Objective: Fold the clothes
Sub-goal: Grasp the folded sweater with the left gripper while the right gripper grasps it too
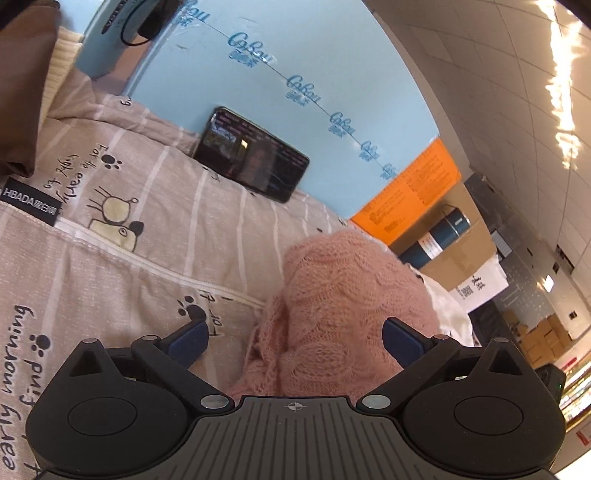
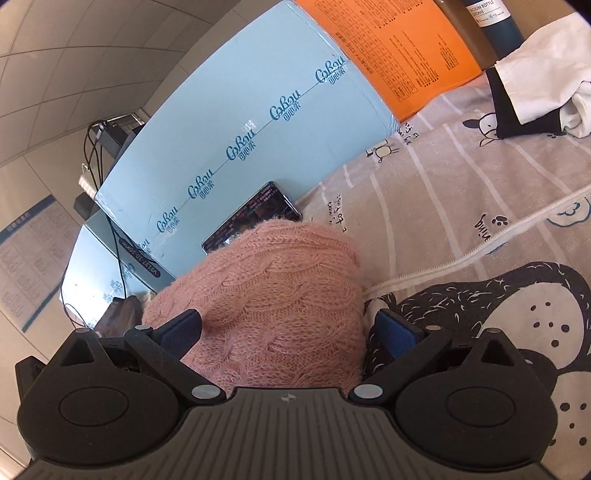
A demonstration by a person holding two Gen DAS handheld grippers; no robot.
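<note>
Between our spread fingers sits the pink sweater (image 1: 332,295), bunched into a knitted mound on the quilt (image 1: 155,229), and both grippers frame it from opposite sides. We see the quilt spread widest of all: beige with white stripes, paw prints, cartoon dogs and a white zipper seam (image 2: 480,247) running across it. Behind it stands a long light-blue box (image 2: 258,110) printed with a repeated logo, and an orange box (image 2: 399,48) just beside that. Our left gripper (image 1: 293,341) is wide open, its blue pads (image 1: 188,341) apart, with the sweater's edge lying between them but not pinched. Our right gripper (image 2: 286,328) is likewise open, the sweater bulging between its fingers (image 2: 395,332) without being clamped. A white and black garment (image 2: 535,85) lies crumpled at the quilt's far corner near a dark bottle (image 2: 495,26). A phone (image 1: 251,155) with a lit screen leans against the blue box, just beyond the sweater.
</note>
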